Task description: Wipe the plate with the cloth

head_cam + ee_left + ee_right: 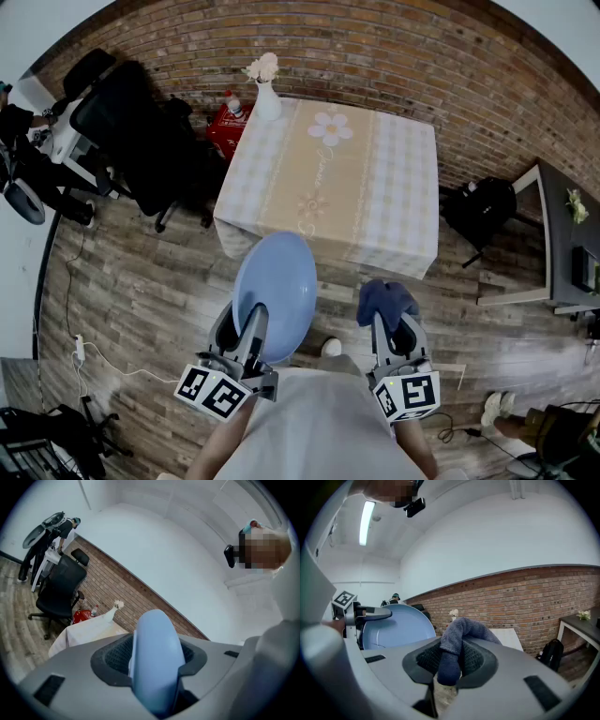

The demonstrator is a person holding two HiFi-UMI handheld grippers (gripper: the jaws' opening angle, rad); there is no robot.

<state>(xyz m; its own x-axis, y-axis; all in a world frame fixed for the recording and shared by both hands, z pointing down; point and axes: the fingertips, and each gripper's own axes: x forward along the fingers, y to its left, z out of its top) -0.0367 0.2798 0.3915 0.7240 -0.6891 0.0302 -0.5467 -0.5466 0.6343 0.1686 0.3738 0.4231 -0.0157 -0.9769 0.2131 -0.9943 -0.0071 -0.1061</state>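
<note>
My left gripper (251, 330) pinches round light-blue plate (277, 281) at near rim, plate pointing far; right gripper (394, 330) clamps dark-blue cloth (384, 300).

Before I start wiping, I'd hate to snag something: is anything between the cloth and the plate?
Nothing visible. The cloth in the right tool and the plate in the left tool are side by side, only open air between.

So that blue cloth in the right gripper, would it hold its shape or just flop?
Probably floppy: the cloth droops in a soft fold over the jaws of the right gripper. Its surface looks fuzzy, so it is likely grippy rather than slippery. It is probably light, since one small pinch holds it all.
</note>
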